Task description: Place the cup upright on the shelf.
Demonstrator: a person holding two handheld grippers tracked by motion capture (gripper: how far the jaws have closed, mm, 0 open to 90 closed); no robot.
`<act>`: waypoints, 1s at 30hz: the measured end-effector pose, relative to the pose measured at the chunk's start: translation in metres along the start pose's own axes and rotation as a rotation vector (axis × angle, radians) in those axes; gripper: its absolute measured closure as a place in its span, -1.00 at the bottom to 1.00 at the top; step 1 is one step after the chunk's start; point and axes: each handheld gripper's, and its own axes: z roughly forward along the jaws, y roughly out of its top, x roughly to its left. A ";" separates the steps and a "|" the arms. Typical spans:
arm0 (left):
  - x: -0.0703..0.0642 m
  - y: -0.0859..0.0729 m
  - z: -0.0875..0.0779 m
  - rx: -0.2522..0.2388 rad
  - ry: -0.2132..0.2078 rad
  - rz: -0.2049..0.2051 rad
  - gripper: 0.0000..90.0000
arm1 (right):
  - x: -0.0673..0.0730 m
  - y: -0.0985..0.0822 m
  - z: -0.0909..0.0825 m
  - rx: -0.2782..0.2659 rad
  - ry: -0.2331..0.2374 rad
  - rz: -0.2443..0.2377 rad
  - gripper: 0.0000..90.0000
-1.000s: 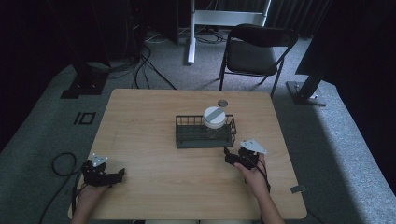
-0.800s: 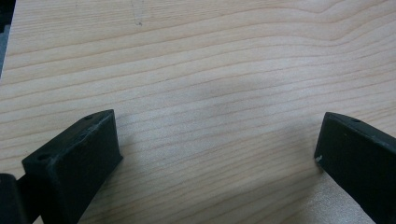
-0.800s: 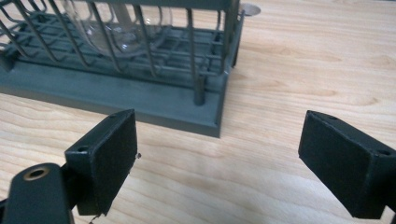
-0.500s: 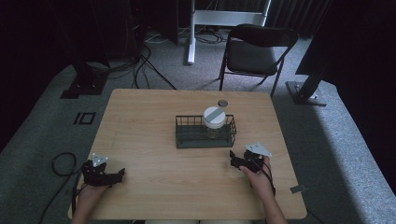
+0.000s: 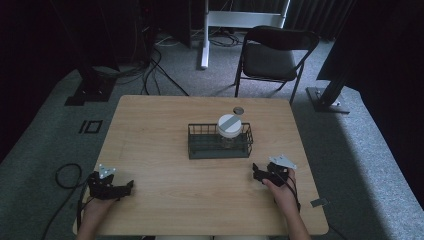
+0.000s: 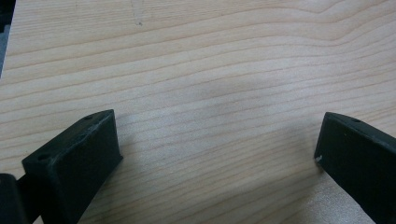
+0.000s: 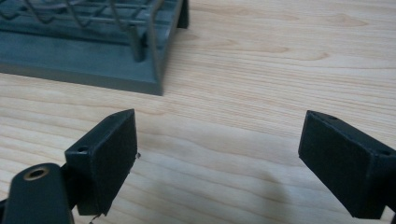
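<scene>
A dark wire basket (image 5: 220,149) stands in the middle of the wooden table (image 5: 160,130). Inside it, toward its right end, stands a jar with a white lid (image 5: 229,125). My right gripper (image 5: 258,174) rests on the table in front of the basket's right end, open and empty. In the right gripper view, the basket's near corner (image 7: 154,70) lies ahead and left of the spread jaws (image 7: 217,149). My left gripper (image 5: 125,187) sits open near the front left corner, with bare wood between its jaws (image 6: 217,149).
A small round dark object (image 5: 238,110) lies on the table behind the basket. A folding chair (image 5: 272,55) stands beyond the far edge. Cables (image 5: 65,175) trail over the carpet at the left, and a stand base (image 5: 327,100) sits at the right.
My right gripper has drawn back from the basket toward the table's front right. The left gripper has not moved.
</scene>
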 end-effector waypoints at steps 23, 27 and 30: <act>0.000 0.000 0.000 0.000 0.000 0.000 -1.00 | -0.028 -0.004 0.000 0.136 -0.033 0.014 -0.74; 0.000 0.000 0.000 -0.001 0.000 0.000 -1.00 | -0.030 -0.005 0.001 0.162 -0.011 0.004 -0.74; 0.000 0.000 0.000 0.000 0.000 0.000 -1.00 | -0.030 -0.005 0.001 0.163 -0.004 -0.003 -0.74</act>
